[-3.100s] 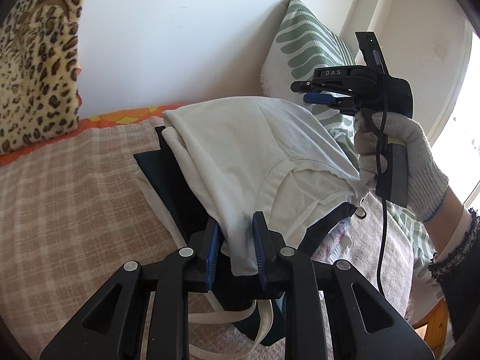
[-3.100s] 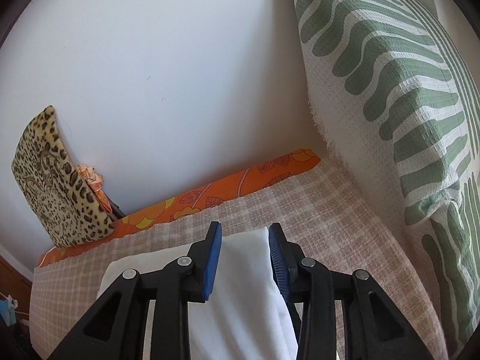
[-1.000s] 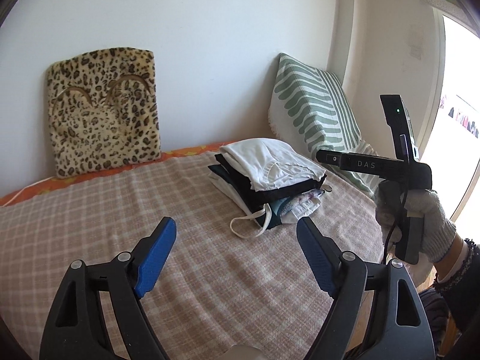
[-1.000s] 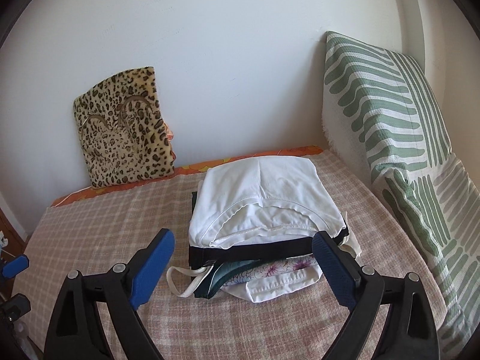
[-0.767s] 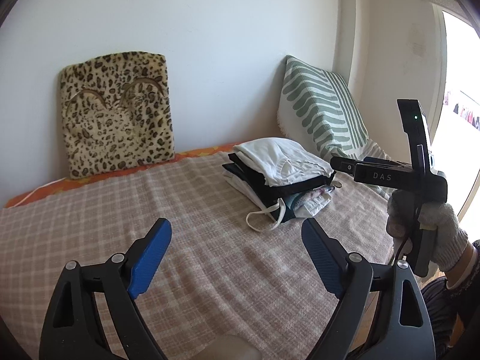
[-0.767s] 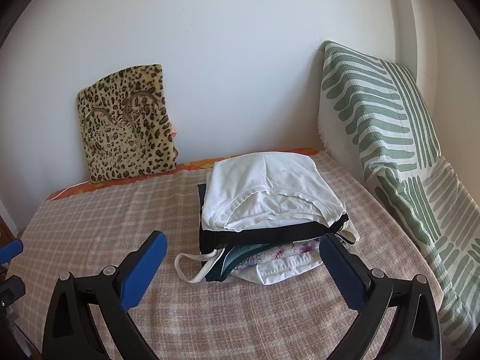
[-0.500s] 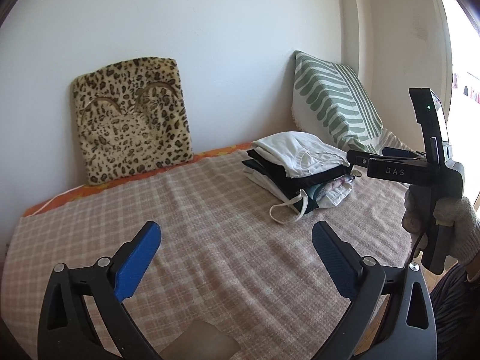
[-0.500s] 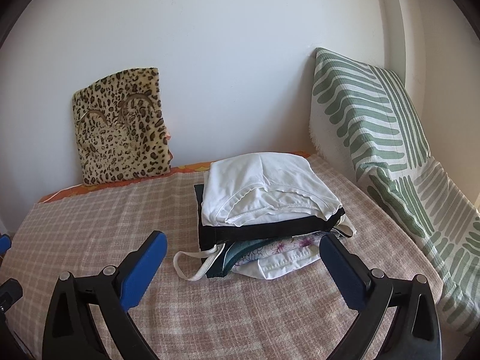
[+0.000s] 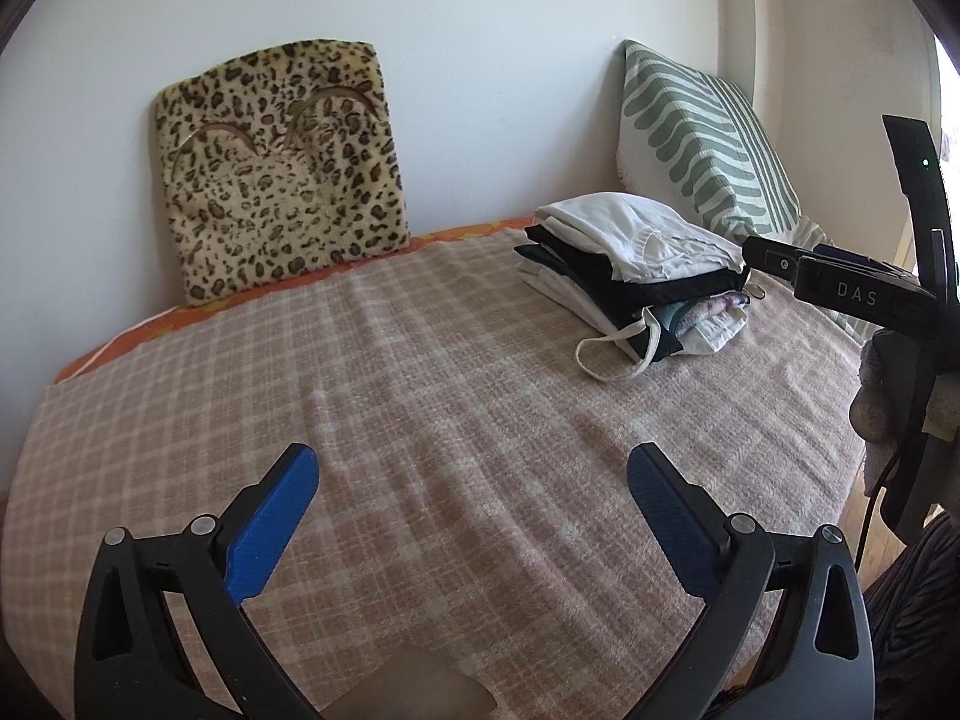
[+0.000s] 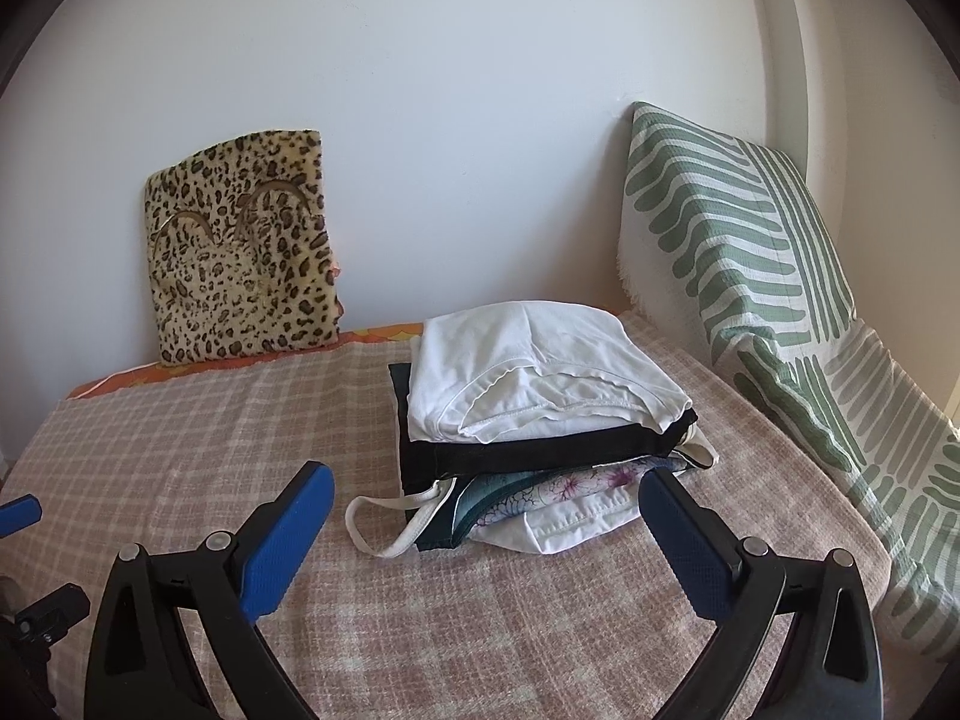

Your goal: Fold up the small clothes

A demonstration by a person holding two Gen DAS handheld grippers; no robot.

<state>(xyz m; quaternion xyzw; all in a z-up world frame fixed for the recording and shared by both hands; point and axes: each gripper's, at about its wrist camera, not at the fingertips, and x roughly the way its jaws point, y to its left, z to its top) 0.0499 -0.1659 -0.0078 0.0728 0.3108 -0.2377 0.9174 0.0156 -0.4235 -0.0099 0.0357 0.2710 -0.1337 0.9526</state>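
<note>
A stack of folded small clothes lies on the checked blanket, white garment on top, black, floral and white pieces below, a white strap loop hanging out at the front. The stack also shows in the left wrist view at the far right. My left gripper is open and empty, well back from the stack over bare blanket. My right gripper is open and empty, just in front of the stack. The right gripper's body shows at the right edge of the left wrist view.
A leopard-print cushion leans on the white wall at the back left. A green-and-white striped pillow leans at the right, beside the stack. An orange sheet edge runs along the wall. The bed's right edge drops off.
Both grippers let go of the white garment on the stack, opened wide and pulled back from it. The left one keeps swinging left, so the stack slides right in its view.
</note>
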